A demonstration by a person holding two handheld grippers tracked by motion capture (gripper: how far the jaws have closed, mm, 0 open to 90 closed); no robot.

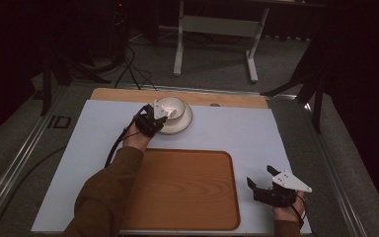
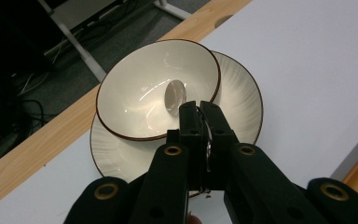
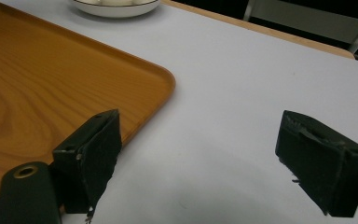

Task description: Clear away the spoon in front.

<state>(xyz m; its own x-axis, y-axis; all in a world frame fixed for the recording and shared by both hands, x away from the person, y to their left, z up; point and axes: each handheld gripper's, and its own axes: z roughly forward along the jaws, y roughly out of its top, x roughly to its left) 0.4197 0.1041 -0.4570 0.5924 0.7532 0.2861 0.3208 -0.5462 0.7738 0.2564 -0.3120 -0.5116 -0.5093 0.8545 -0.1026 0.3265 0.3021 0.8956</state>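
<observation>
Jaws of my left gripper [image 2: 199, 109] pinch a thin metal spoon handle [image 2: 208, 140], its bowl resting inside the cream, brown-rimmed ceramic bowl [image 2: 156, 88] on a ribbed plate [image 2: 242, 93] beyond the wooden tray [image 1: 187, 187]. I judge the spoon stiff, light, slippery; the crockery glossy, fragile. My right gripper [image 1: 262, 178], right of the tray, gapes empty.

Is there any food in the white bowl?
No, it's empty of food. The bowl shows a bare shiny inside. The left gripper holds a spoon whose round end reaches into it.
</observation>
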